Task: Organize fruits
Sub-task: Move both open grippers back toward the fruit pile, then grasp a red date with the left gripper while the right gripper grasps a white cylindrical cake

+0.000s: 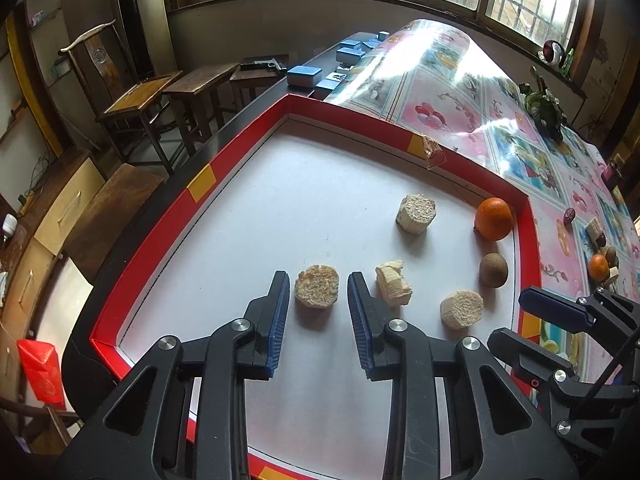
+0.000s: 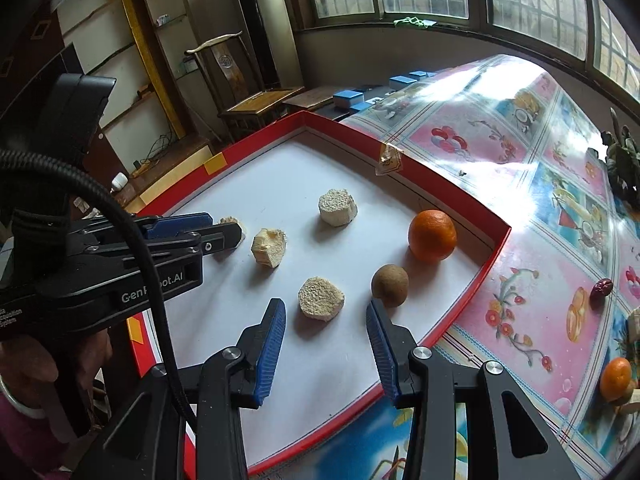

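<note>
My shallow red-rimmed white tray [image 2: 460, 280] holds four pale fibrous chunks, a round orange [image 2: 432, 235] and a brown kiwi-like fruit [image 2: 390, 285]. Both hands tilt downward. My left gripper [image 1: 318, 296] flanks one chunk [image 1: 317, 291], seemingly untouched; my right gripper [image 2: 326, 320] gapes empty before another [image 2: 321, 298].

The left gripper [image 1: 318, 280] is a black plastic frame of angular, triangle-cut arms joined by round silver screws; each of its fingers [image 1: 280, 312] carries a ribbed blue pad; the right gripper [image 2: 326, 308] has the same black arms, silver screws and ribbed blue pads. In the right wrist view the left gripper's side bears white lettering partly hidden by a ribbed black cable [image 2: 132, 240]; a hand [image 2: 60, 364] grips the handle, with a silver bangle [image 2: 16, 400] and a magenta sleeve [image 2: 24, 440] at the wrist.
</note>
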Demonstrator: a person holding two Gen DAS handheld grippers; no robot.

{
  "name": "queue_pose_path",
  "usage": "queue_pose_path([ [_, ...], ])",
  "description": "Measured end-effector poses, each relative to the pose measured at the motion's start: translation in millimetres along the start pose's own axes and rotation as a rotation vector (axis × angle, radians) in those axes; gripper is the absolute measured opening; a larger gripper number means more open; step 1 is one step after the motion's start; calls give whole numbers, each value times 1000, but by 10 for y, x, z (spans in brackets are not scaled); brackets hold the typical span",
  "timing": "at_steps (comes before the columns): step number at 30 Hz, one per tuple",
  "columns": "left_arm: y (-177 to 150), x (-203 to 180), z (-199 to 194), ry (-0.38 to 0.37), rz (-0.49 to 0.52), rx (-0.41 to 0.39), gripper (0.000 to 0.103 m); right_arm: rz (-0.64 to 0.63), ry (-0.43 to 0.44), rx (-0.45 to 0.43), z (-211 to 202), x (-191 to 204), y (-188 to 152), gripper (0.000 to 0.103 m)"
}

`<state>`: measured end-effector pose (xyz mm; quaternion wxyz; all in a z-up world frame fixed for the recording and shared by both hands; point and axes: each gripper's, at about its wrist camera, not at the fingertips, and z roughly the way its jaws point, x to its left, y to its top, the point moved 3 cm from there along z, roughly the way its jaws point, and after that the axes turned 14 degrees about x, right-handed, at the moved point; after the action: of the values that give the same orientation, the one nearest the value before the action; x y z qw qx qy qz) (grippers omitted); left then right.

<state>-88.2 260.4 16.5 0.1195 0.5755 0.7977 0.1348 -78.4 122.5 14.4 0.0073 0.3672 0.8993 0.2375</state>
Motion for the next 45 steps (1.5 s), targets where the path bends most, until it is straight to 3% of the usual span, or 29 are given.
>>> queue_pose_path([
  [1, 2, -21, -18, -6, 2, -1, 33, 6, 2, -4, -43, -20, -27, 40],
  [2, 1, -48, -39, -14, 6, -5, 44, 13, 1, -8, -83, -49, -54, 40],
  [4, 0, -114, -93, -26, 14, -26, 52, 30, -12, -18, -156, -119, -106, 41],
  [26, 7, -1660, -125, -144, 285, 8, 52, 301, -128, -105, -858, -1202, -889, 42],
  [35, 232, -2266, -35, -183, 382, 40, 52, 443, -164, -119, -1030, -1750, -1217, 43],
  [45, 605, -2890, 354, -204, 505, 99, 52, 486, -155, -131, -1094, -2022, -1327, 44],
])
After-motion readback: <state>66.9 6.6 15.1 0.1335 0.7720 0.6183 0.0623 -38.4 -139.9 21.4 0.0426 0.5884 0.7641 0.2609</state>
